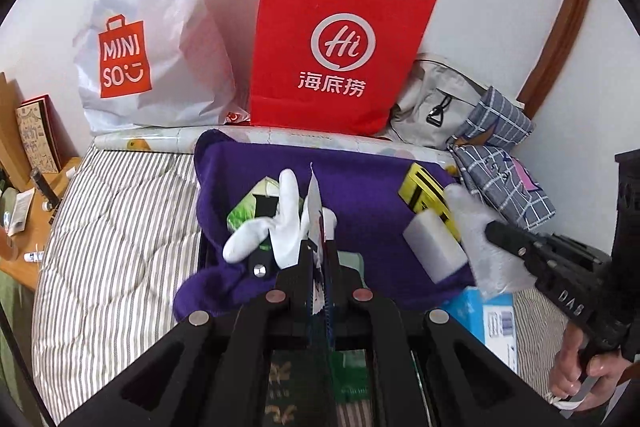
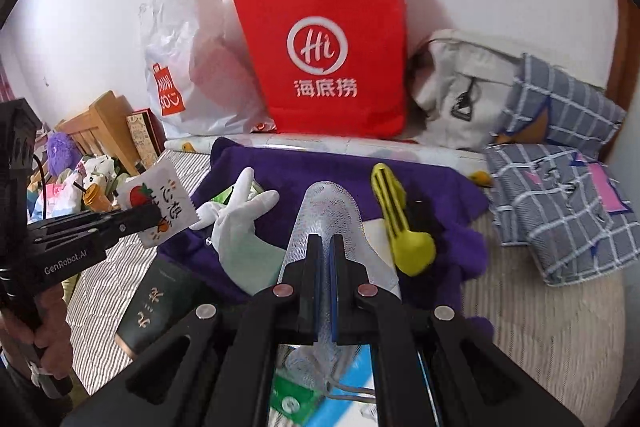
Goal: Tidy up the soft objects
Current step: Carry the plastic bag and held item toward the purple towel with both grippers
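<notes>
A: Your left gripper [image 1: 318,247] is clamped tight on a flat white paper sachet printed with a strawberry [image 2: 158,205], held up edge-on above the rumpled purple fleece cloth [image 1: 352,183].

B: And your right gripper [image 2: 325,247]?

A: Pinched closed on a white foam mesh sleeve [image 2: 332,211], which arches up from between the fingers. Under both lies a white fabric glove [image 2: 240,223], fingers spread, resting on the purple cloth.

B: What else sits on that cloth?

A: 1 yellow plastic clip with black stripes [image 2: 400,227] just right of the sleeve, and a white foam block [image 1: 434,249] touching it. The cloth covers a grey-striped quilt [image 1: 116,247].

B: Behind?

A: 2 bags against the white wall: a red paper carrier bag with white handles [image 1: 340,39] and a white plastic Miniso bag [image 1: 156,39]. A blue checked folded fabric [image 2: 560,199] lies to the right.
</notes>
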